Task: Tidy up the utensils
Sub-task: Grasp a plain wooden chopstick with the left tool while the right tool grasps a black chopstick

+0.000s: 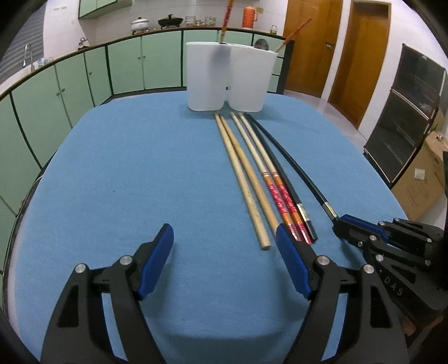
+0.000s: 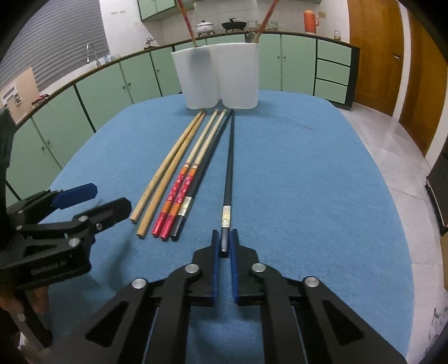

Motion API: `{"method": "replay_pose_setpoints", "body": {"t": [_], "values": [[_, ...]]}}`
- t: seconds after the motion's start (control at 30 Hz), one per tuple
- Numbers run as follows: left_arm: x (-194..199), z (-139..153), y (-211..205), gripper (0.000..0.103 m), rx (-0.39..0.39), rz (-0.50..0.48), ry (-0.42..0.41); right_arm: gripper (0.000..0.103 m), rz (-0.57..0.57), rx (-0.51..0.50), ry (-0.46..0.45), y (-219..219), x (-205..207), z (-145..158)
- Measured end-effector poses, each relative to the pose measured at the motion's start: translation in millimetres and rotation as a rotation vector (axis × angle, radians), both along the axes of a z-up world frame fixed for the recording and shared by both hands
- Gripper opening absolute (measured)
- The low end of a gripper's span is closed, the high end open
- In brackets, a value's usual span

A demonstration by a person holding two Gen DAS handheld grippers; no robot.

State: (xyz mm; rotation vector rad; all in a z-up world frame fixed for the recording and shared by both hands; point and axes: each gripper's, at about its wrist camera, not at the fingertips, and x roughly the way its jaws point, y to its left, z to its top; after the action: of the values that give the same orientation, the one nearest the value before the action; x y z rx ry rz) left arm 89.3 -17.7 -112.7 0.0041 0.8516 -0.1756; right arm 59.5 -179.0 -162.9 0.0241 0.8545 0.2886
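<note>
- The right tongs (image 2: 224, 246) are narrowed on the near butt of a black chopstick (image 2: 229, 168), their flat blue pads pressing it from both sides; the stick is thin, glossy and straight, with a silver band just ahead of the pads.
- Its far tip reaches toward the holder (image 2: 215, 78), and the shaft lies apart from the other sticks.
- The left tongs (image 1: 224, 246) are spread wide and hold nothing, sitting low over the cloth (image 1: 126, 168) at the near left of the sticks; their right pad is just beside the butts of the wooden pair.
- Two plain wooden chopsticks (image 1: 243, 173) lie side by side on the counter, round and matte pale tan.
- Right of them lie two red chopsticks (image 1: 266, 173), pale wood at the far ends, shiny red patterned handles with orange bands at the near ends.
- A second black chopstick (image 1: 280, 173) lies against the red pair's right side, also with a silver band.
- The holder is a white, translucent plastic tub of two joined rounded compartments, standing at the far edge of the cloth.
- A red-handled stick (image 2: 186, 19) stands tilted in each compartment.
- The cloth is blue, with a fine woven texture.
</note>
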Motion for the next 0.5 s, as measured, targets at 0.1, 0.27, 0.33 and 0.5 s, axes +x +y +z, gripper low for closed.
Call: {"method": "replay_pose_setpoints", "body": {"t": [0.1,0.27,0.33,0.5], "values": [[1,-3,-8,0.073,0.018,-0.010,0.018,0.007,-0.009,-0.001,0.000,-3,0,0],[6,-10,-10,0.059,0.045,0.009,0.047,0.006,-0.024,0.004,0.001,-9,-1,0],[5,-9,-9,0.048,0.045,0.017,0.045,0.006,-0.033,0.009,0.002,-10,-1,0],[3,-7,-1,0.024,0.040,0.039,0.044,0.007,-0.045,0.011,0.001,-12,0,0]]}}
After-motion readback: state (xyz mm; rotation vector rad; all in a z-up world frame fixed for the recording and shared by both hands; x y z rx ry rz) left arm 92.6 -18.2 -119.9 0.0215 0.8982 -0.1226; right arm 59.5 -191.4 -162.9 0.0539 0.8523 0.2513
